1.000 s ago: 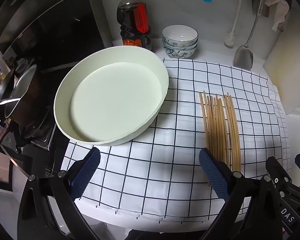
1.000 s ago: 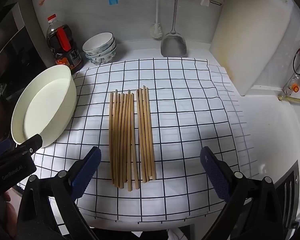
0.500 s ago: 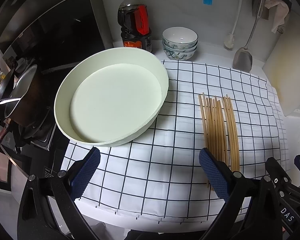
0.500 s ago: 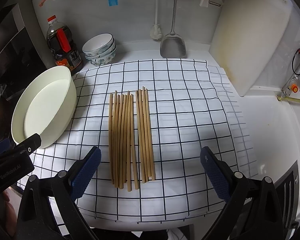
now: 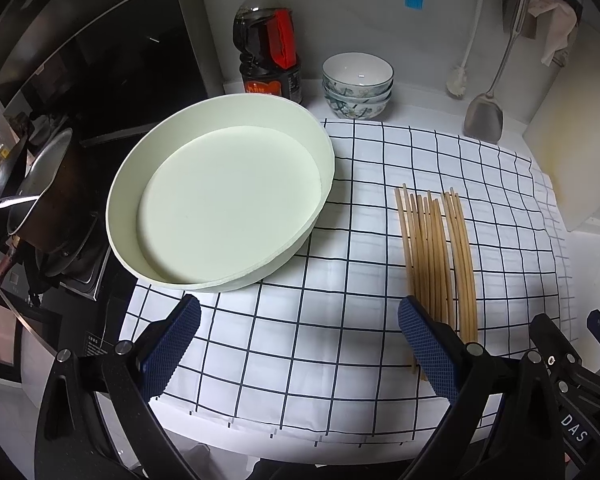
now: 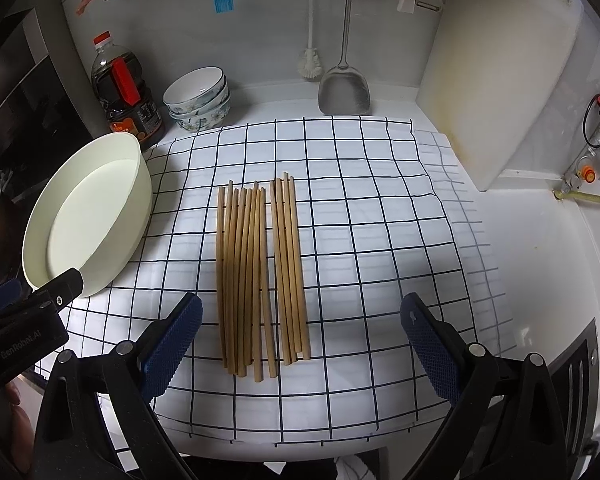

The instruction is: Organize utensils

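Several wooden chopsticks (image 6: 260,272) lie side by side in two loose groups on a white checked cloth (image 6: 380,240). A round pale tray (image 6: 92,216), shallow and empty, sits at the cloth's left. My right gripper (image 6: 300,344) hovers open just short of the chopsticks' near ends, holding nothing. In the left wrist view the tray (image 5: 220,200) is straight ahead and the chopsticks (image 5: 436,256) lie to the right, partly behind the right finger. My left gripper (image 5: 296,348) is open and empty above the cloth's front part (image 5: 300,320).
A dark oil bottle (image 5: 270,44), stacked bowls (image 5: 358,84), a hanging metal spatula (image 6: 344,88) and a brush stand at the back wall. A white cutting board (image 6: 500,72) leans at the right. A stove with a pan (image 5: 32,208) lies left of the tray.
Both views show slightly more of the scene than before; the two grippers have drawn back a little from the cloth. Chopsticks and tray have not moved.
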Demonstrator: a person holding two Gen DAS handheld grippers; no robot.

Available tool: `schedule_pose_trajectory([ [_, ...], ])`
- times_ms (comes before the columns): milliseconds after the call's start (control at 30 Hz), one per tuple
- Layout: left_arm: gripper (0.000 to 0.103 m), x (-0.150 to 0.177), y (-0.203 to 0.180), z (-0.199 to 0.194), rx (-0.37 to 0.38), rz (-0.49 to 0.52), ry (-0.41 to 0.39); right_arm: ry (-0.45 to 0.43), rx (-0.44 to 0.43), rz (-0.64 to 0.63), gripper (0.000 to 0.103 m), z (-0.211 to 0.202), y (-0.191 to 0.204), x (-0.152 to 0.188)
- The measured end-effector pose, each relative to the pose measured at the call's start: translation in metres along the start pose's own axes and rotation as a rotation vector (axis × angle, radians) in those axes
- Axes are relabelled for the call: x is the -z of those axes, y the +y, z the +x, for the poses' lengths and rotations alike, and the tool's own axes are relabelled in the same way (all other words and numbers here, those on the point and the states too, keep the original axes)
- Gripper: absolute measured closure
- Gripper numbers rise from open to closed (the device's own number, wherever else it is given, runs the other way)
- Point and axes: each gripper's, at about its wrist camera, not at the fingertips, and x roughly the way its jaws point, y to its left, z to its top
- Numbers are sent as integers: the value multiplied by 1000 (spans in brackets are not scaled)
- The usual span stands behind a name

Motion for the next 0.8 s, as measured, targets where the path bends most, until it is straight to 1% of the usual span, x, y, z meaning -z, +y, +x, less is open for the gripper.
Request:
schedule_pose_trajectory([
  [800, 6, -1, 0, 0, 1, 0, -1, 2, -1, 3, 8, 0, 1, 0],
])
